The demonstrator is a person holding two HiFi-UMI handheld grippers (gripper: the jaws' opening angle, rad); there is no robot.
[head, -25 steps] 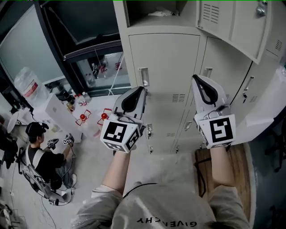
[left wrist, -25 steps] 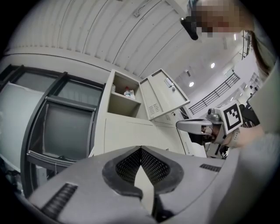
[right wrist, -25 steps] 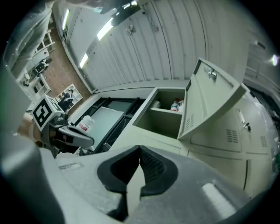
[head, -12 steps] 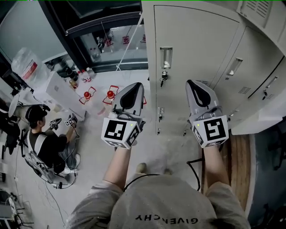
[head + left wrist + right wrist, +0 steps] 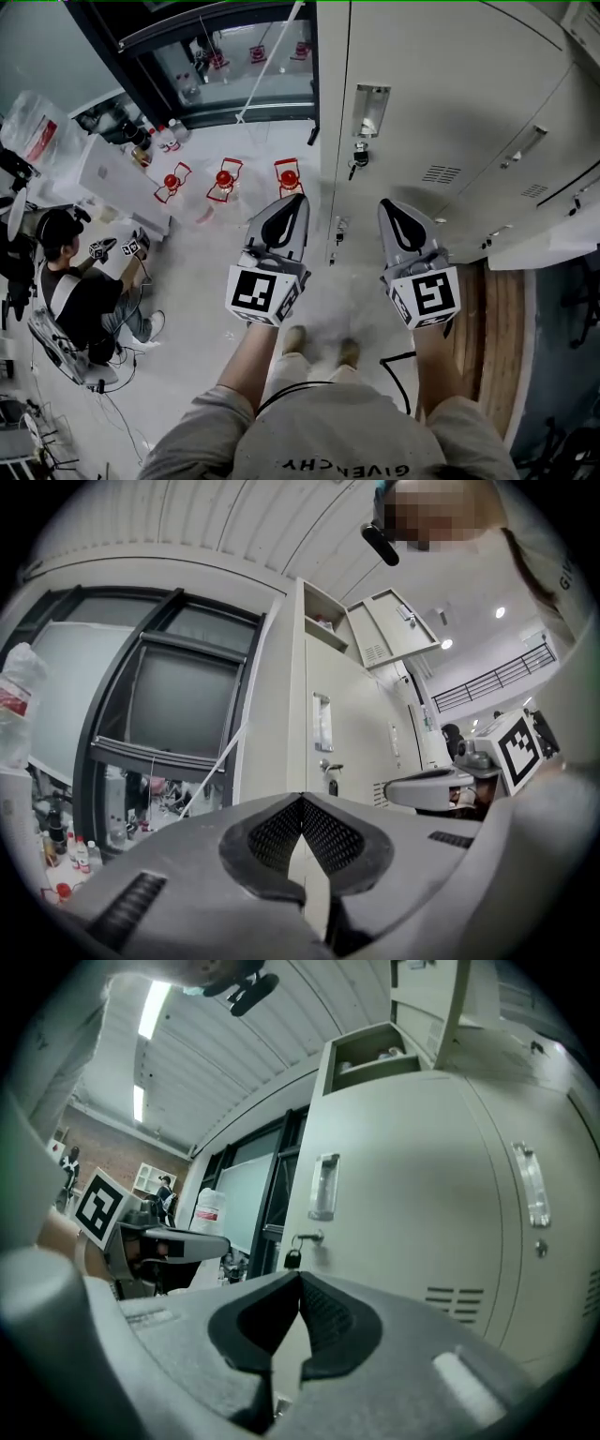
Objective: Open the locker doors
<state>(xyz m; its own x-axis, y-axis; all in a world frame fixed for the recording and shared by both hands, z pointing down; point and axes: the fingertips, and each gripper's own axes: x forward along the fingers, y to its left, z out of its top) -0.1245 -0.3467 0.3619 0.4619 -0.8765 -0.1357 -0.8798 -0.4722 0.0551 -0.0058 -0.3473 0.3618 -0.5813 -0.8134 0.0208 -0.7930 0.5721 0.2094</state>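
**Left gripper**: grey moulded plastic shell with black mesh-textured pads. The jaws are closed tip to tip with nothing between them. Its cube bears black-and-white square markers.

**Right gripper**: same build and same marker cube. The jaws are closed and empty.

**Cream painted sheet-metal locker door**: flat, closed, standing just ahead of both grippers and apart from them. It carries a bright metal recessed handle plate, a small dark padlock hanging under it, and a block of louvred vent slots. The left gripper view shows an upper locker door swung open above.

**Strip of brown wooden flooring**: at the lockers' foot, to the right.

**Three red-and-white stands**: on the pale floor to the left.

**Seated person**: further left.

**Writing:** "GIVENCHY" in dark letters on the wearer's grey shirt. A white plastic container carries a red label too small to read.

**Change from a second ago:** both grippers sit lower against the lockers, closed then as now. The open top compartment has left the head view, and the wearer's shoes now show.
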